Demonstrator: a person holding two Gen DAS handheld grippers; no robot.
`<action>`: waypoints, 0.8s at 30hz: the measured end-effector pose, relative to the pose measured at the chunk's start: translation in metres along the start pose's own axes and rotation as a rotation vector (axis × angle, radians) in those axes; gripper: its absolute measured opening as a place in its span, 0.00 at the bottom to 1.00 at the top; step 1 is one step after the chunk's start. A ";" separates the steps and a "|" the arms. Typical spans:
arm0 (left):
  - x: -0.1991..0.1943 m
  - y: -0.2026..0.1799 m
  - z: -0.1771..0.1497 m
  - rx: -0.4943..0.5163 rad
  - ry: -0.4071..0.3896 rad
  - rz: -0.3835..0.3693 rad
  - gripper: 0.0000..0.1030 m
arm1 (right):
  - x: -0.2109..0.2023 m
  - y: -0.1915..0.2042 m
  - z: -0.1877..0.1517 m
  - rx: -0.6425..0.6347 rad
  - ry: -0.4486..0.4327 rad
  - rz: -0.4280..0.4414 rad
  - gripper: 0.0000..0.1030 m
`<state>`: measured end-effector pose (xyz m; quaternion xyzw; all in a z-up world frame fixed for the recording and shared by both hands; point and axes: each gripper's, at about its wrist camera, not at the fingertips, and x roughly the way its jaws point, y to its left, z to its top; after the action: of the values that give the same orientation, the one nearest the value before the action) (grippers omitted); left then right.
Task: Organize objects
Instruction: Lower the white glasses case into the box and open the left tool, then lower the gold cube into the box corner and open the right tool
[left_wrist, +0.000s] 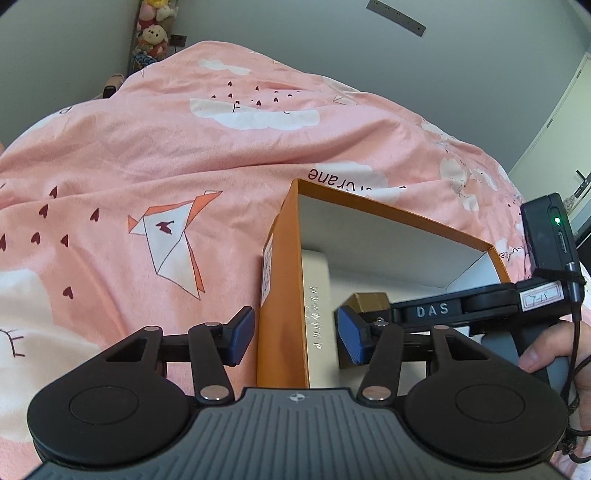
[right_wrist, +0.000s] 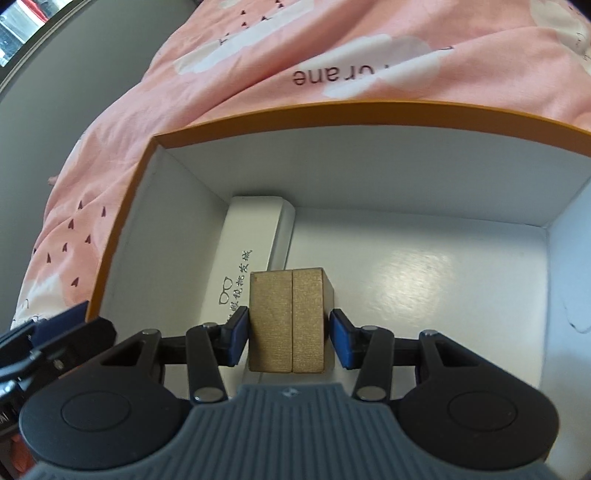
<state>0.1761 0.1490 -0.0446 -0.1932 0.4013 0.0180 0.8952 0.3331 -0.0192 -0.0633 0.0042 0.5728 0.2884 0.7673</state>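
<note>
Orange cardboard box (right_wrist: 122, 221), open-topped with a white interior, resting on a bed under a pink printed bedsheet (left_wrist: 147, 147). Inside, a long white carton (right_wrist: 251, 236) printed with a spectacles mark lies against the left wall. Beside it, the right gripper (right_wrist: 286, 334) holds a small gold-brown box (right_wrist: 286, 321) just above the box floor, blue pads pressed against its two sides. The left gripper (left_wrist: 295, 334) straddles the orange left wall, one pad outside and one inside; whether its pads press the wall cannot be told. A hand (left_wrist: 554, 354) grasps the right gripper's handle.
</note>
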 end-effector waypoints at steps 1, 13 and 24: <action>0.000 0.001 0.000 -0.002 0.001 -0.002 0.59 | 0.001 0.001 0.001 0.001 0.001 0.013 0.48; -0.007 0.004 0.001 -0.055 -0.007 -0.020 0.59 | -0.018 0.010 0.001 -0.325 0.086 0.089 0.48; -0.008 -0.001 -0.004 -0.058 0.014 -0.014 0.59 | -0.030 0.042 -0.016 -0.857 0.273 0.294 0.48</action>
<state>0.1682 0.1478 -0.0408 -0.2219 0.4054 0.0222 0.8865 0.2955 -0.0024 -0.0280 -0.2697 0.4910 0.6023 0.5687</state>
